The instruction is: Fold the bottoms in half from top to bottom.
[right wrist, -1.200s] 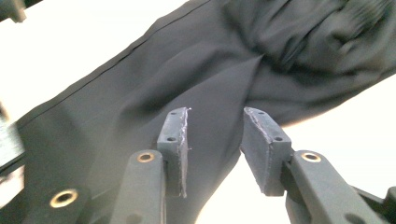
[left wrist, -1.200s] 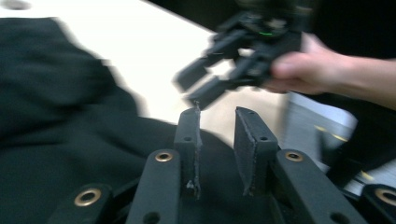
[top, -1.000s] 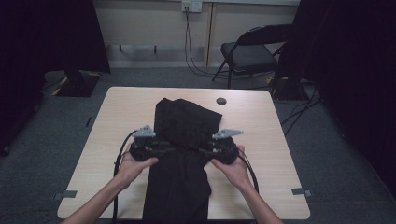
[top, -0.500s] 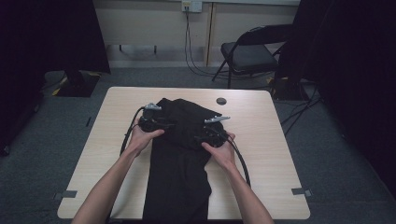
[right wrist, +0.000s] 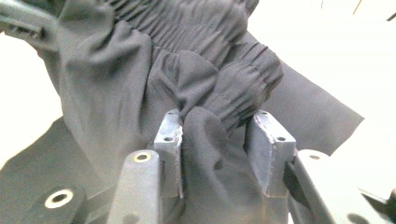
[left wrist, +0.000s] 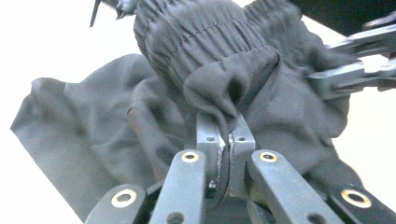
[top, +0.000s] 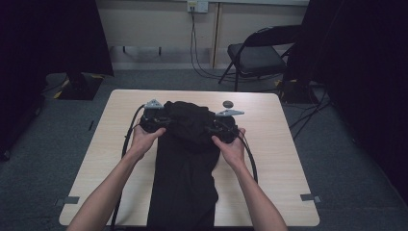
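A black garment (top: 185, 168) with a gathered elastic waistband (left wrist: 205, 32) lies lengthwise on the light wooden table (top: 288, 159). Its far end is bunched up between my two grippers. My left gripper (top: 159, 120) holds the left side of that bunch. Its jaws have just been closing, and in the left gripper view it (left wrist: 229, 126) is shut on a pinched fold of cloth. My right gripper (top: 219, 129) is at the right side of the bunch. Its jaws (right wrist: 217, 121) have just been closing too, but still stand apart, with a thick fold of cloth between them.
A small dark round thing (top: 228, 103) lies on the table just beyond the right gripper. A folding chair (top: 257, 55) stands behind the table, with cables hanging down the wall. Black curtains flank both sides. The garment's near end hangs over the table's front edge.
Both hands have moved away from the person toward the table's far side. The garment's top end, flat a second ago, is now bunched between the grippers.
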`<state>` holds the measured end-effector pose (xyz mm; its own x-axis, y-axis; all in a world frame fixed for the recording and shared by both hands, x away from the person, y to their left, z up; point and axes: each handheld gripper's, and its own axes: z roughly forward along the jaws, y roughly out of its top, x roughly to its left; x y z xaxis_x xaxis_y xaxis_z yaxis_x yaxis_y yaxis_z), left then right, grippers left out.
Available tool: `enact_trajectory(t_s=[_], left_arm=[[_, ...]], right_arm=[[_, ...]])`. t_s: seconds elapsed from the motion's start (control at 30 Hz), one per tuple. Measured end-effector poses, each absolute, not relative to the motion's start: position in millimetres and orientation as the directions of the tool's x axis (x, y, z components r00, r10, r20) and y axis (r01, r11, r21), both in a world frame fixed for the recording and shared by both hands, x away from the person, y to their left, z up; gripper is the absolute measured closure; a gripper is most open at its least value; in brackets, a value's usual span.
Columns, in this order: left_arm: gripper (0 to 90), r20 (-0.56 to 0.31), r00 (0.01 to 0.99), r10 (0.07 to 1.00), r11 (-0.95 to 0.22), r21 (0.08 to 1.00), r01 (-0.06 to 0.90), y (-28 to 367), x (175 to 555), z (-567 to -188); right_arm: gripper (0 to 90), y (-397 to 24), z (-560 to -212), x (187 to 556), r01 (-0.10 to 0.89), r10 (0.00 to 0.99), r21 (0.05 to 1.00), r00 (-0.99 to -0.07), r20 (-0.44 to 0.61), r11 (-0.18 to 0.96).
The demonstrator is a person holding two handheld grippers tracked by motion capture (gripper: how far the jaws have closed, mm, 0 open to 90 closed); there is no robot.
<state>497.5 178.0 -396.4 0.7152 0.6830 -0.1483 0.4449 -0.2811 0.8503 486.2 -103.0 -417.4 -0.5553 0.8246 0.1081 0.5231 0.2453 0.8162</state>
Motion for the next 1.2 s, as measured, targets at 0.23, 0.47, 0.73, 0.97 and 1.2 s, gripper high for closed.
enact_trajectory(t_s=[0.23,0.47,0.73,0.97,1.2], left_arm=[[87.2,-0.121,0.789,0.602,-0.233,0.919,0.318,181.9,451.4,-334.6],[87.2,-0.16,0.836,0.525,-0.177,0.94,0.292,189.0,386.1,-298.0],[87.1,-0.282,0.845,0.455,-0.253,0.869,0.426,195.4,308.5,-356.6],[87.3,-0.318,0.774,0.547,-0.476,0.643,0.601,184.7,314.4,-454.4],[87.5,-0.272,0.764,0.585,-0.479,0.645,0.595,171.0,355.1,-471.0]], right_arm=[[78.2,-117.0,-356.4,461.8,0.431,0.773,0.88,-0.621,0.13,0.198],[79.1,-129.6,-306.2,411.2,0.345,0.693,0.92,-0.71,0.125,0.187],[79.3,-134.5,-342.2,339.0,0.393,0.604,0.88,-0.78,0.164,0.267],[79.5,-120.6,-442.3,318.5,0.568,0.617,0.71,-0.75,0.238,0.416],[79.9,-109.4,-480.2,357.9,0.608,0.695,0.643,-0.701,0.16,0.465]])
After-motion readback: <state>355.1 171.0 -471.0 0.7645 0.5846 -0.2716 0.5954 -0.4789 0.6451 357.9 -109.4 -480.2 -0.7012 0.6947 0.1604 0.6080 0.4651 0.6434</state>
